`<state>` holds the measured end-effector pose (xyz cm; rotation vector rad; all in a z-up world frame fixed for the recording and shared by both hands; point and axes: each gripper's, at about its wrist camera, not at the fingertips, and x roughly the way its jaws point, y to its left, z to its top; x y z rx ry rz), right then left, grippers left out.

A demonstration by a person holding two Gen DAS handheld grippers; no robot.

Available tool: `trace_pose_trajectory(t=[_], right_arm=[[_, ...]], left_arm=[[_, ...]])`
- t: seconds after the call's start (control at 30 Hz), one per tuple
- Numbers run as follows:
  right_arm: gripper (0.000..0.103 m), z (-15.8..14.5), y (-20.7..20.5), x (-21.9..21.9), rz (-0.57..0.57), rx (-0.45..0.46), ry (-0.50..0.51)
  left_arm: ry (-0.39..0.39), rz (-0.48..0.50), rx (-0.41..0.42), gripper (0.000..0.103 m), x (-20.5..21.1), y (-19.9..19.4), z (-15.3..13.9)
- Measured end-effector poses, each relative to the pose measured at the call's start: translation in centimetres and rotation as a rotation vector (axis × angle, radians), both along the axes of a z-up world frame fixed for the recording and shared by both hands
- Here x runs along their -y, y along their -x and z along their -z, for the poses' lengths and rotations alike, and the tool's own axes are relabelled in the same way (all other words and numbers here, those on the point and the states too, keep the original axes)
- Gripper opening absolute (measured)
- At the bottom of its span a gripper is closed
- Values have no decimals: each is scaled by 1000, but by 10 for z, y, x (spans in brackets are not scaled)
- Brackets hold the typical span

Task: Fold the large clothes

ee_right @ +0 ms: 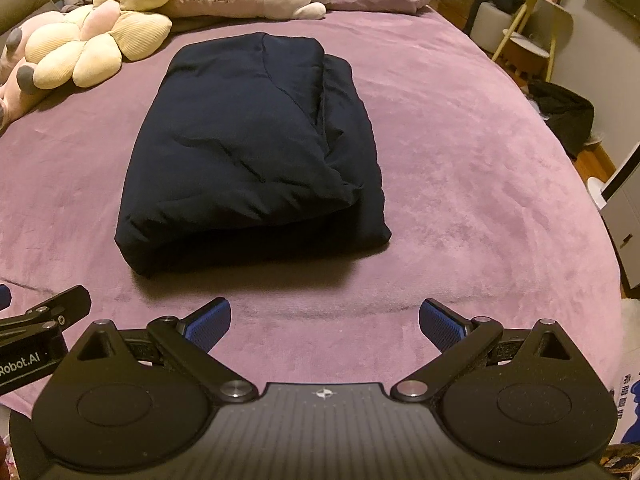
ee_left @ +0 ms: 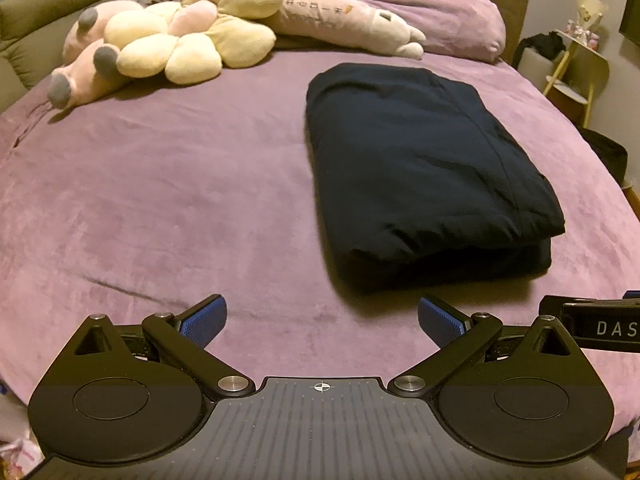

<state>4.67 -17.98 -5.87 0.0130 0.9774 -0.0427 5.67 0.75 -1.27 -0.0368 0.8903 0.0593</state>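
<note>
A dark navy garment (ee_left: 424, 168) lies folded into a thick rectangle on the purple bed (ee_left: 160, 200); it also shows in the right wrist view (ee_right: 248, 152). My left gripper (ee_left: 322, 320) is open and empty, above the bed near its front edge, to the left of the garment's near end. My right gripper (ee_right: 325, 324) is open and empty, just short of the garment's near edge. Each gripper shows at the edge of the other's view, the right one (ee_left: 596, 320) and the left one (ee_right: 36, 328).
Cream and pink plush toys (ee_left: 180, 36) and a long pink pillow (ee_left: 344, 20) lie at the bed's far end by a purple duvet (ee_left: 452, 16). A stool (ee_right: 524, 46), dark bag (ee_right: 564, 114) and furniture stand right of the bed.
</note>
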Motion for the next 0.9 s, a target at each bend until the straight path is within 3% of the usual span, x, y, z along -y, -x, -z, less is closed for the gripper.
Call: trace_pose_trajectory(t=[0.9], right_arm=[[101, 1, -1, 2, 2, -14, -1]], left_arm=[[-6, 23, -15, 103, 7, -1, 0]])
